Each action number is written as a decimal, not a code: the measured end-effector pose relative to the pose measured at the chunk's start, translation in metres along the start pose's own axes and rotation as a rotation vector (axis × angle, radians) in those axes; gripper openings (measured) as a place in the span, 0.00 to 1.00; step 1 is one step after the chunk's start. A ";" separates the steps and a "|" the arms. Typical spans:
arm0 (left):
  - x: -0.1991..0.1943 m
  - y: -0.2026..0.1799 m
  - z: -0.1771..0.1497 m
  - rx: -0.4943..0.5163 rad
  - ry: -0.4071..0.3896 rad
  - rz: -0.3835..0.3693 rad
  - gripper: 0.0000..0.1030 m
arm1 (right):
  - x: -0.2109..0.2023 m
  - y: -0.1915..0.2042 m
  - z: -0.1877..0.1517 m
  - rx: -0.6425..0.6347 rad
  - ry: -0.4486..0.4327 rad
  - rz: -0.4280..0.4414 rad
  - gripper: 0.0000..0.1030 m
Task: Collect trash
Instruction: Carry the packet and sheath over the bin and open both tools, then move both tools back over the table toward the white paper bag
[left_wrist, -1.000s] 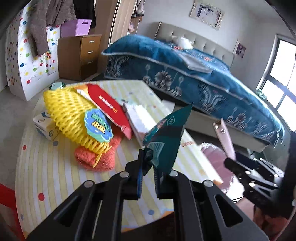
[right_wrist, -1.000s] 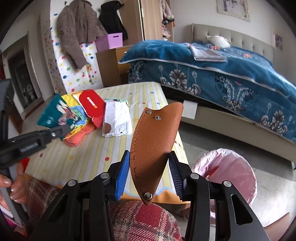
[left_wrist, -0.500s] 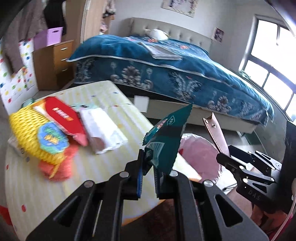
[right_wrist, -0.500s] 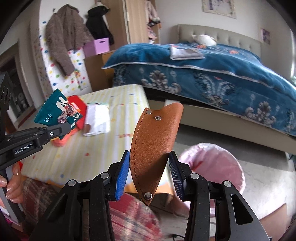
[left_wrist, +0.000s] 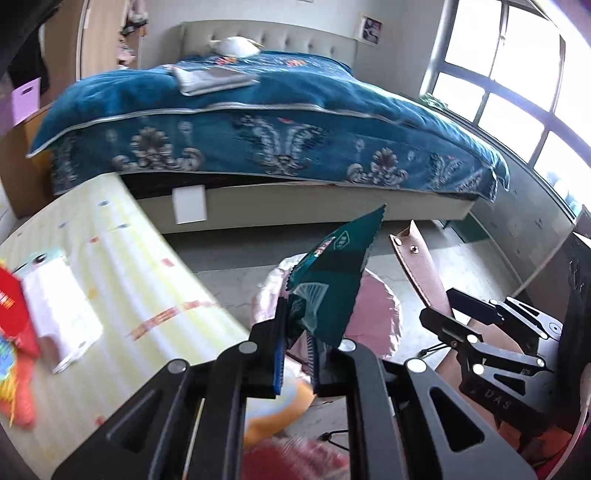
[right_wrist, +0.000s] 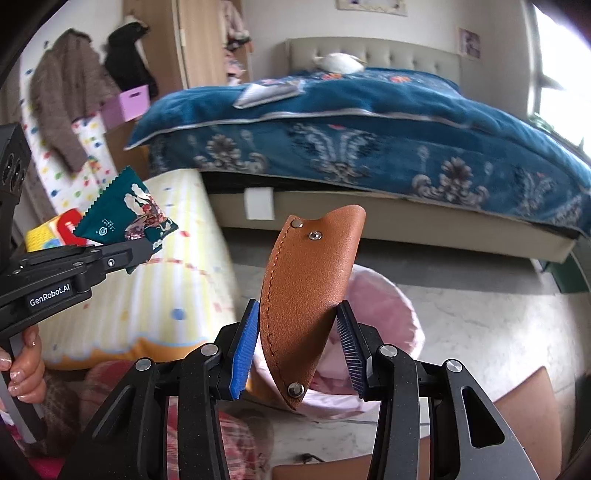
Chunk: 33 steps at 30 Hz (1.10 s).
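Note:
My left gripper (left_wrist: 297, 350) is shut on a dark green snack wrapper (left_wrist: 332, 280), held upright above and in front of the pink-lined trash bin (left_wrist: 373, 310). In the right wrist view the wrapper (right_wrist: 127, 214) and the left gripper (right_wrist: 142, 253) show at the left, over the table edge. My right gripper (right_wrist: 297, 347) is shut on a brown leather sheath (right_wrist: 306, 291), held above the pink bin (right_wrist: 380, 314). The sheath (left_wrist: 419, 269) also shows at the right in the left wrist view.
A yellow striped table (left_wrist: 122, 258) at the left carries a white packet (left_wrist: 55, 306), a red packet (left_wrist: 11, 310) and orange netting (left_wrist: 18, 402). A bed with a blue cover (left_wrist: 258, 136) stands behind. The floor around the bin is grey.
Both grippers have swung right, away from the table and toward the pink bin, each still holding its item. The table trash has slid to the left edge of the views.

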<state>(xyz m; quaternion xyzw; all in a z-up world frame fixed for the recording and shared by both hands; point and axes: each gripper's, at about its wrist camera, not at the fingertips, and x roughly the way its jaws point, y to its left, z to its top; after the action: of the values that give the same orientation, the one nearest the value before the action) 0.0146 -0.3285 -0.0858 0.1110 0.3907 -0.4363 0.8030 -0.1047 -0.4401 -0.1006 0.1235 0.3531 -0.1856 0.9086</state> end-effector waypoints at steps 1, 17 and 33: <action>0.008 -0.004 0.003 0.004 0.009 -0.009 0.08 | 0.002 -0.005 0.000 0.007 0.004 -0.007 0.42; 0.076 -0.018 0.029 0.012 0.116 -0.043 0.55 | 0.042 -0.050 0.000 0.076 0.071 -0.064 0.53; -0.027 0.051 -0.015 -0.126 -0.014 0.162 0.64 | -0.003 -0.004 0.005 0.030 0.004 0.032 0.53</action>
<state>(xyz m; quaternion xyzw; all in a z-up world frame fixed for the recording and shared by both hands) 0.0386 -0.2735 -0.0841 0.0885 0.4014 -0.3451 0.8437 -0.1056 -0.4448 -0.0956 0.1431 0.3502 -0.1762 0.9087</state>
